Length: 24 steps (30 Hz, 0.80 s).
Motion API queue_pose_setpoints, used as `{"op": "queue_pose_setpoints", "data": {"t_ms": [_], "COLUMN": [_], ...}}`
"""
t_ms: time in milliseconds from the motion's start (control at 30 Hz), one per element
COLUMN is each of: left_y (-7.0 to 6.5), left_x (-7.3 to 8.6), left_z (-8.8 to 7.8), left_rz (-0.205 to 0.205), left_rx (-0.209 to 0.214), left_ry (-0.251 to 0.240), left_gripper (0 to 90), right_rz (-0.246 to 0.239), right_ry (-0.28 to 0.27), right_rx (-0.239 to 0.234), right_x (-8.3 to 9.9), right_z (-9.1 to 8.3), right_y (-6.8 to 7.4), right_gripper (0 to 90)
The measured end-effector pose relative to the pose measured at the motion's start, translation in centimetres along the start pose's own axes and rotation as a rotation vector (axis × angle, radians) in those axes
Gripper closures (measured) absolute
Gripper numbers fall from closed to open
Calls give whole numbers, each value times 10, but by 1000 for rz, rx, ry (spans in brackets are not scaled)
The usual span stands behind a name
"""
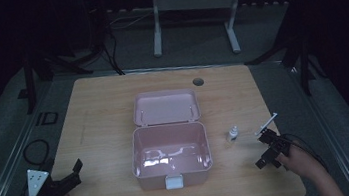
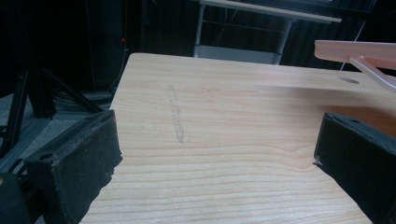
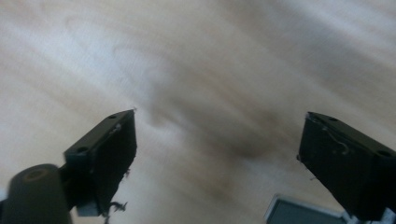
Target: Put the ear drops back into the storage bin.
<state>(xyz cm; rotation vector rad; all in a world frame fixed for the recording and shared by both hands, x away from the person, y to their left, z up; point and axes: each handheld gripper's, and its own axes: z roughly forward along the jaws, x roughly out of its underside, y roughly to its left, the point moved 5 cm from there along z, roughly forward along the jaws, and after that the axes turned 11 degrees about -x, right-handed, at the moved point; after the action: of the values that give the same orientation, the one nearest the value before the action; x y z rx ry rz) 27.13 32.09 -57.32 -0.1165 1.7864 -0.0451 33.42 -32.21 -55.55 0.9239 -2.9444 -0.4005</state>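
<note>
A pink plastic box stands open at the table's middle, its lid tipped back and its white latch facing the front edge. A small white bottle stands to its right, and a white stick-like object lies beyond that. My left gripper rests open near the front left corner, pointing right toward the box; its own view shows bare wood between the jaws and the pink lid's edge at upper right. My right gripper hovers open at the front right, jaws wide over blurred wood.
The wooden table has a round cable hole near its far edge. A white desk frame stands on the floor behind. Black stands and cables flank the table on both sides. A grey-white object's corner shows low in the right gripper view.
</note>
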Motion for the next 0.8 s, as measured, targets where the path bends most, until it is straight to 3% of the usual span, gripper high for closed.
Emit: {"op": "queue_pose_setpoints", "data": {"t_ms": [167,333,533,800], "left_y": [0,0,0,0], "left_x": [0,0,0,0], "left_z": [0,0,0,0], "left_rz": [0,0,0,0], "left_rx": [0,0,0,0], "left_ry": [-1,0,-1,1], "left_gripper": [5,5,5,5], "right_rz": [-8,-13,-51,-33], "right_ry": [69,82,133,97], "right_rx": [-35,-35,-46,-41], "right_x": [3,3,1,-11], "right_z": [3,3,7,5], "right_y": [3,3,3,1], "right_gripper": [102,103,103,107]}}
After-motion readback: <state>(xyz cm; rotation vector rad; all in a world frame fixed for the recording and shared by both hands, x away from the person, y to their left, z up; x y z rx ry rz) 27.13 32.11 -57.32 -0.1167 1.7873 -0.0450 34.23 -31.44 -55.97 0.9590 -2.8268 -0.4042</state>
